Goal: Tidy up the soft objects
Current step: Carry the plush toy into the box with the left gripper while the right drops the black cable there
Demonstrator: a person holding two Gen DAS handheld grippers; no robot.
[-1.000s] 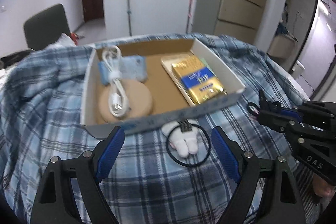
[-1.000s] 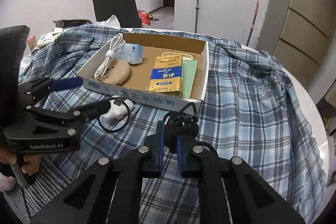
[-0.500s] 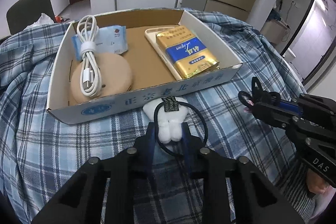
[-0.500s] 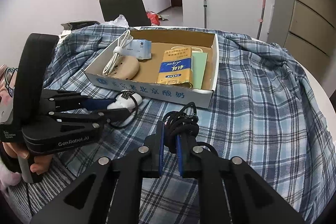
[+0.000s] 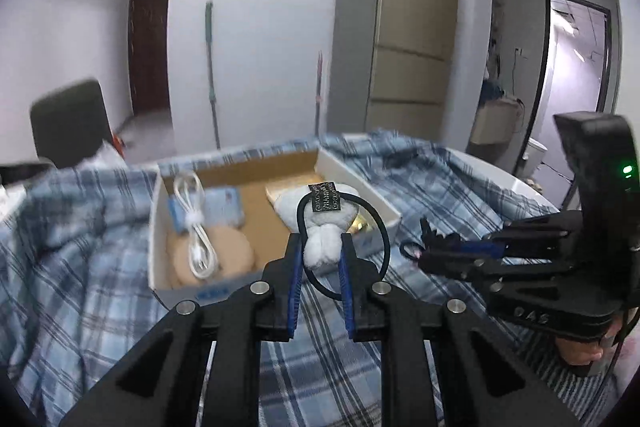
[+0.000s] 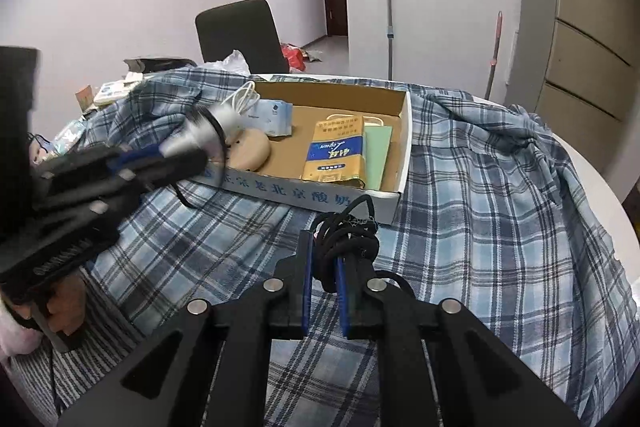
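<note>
Plush hair tie (image 5: 326, 227) clamped in left gripper (image 5: 320, 263), lifted toward cardboard box (image 5: 168, 279); right gripper (image 6: 324, 267) grips black ties (image 6: 344, 239) beside it.

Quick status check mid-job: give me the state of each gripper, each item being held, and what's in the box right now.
left gripper: shut on the plush hair tie
plush hair tie: lifted off the cloth, loop dangling
right gripper: shut on the black hair ties
black hair ties: bunched between the fingers
box: open, on the plaid cloth
cable: coiled, in the box
gold packet: flat in the box
</note>
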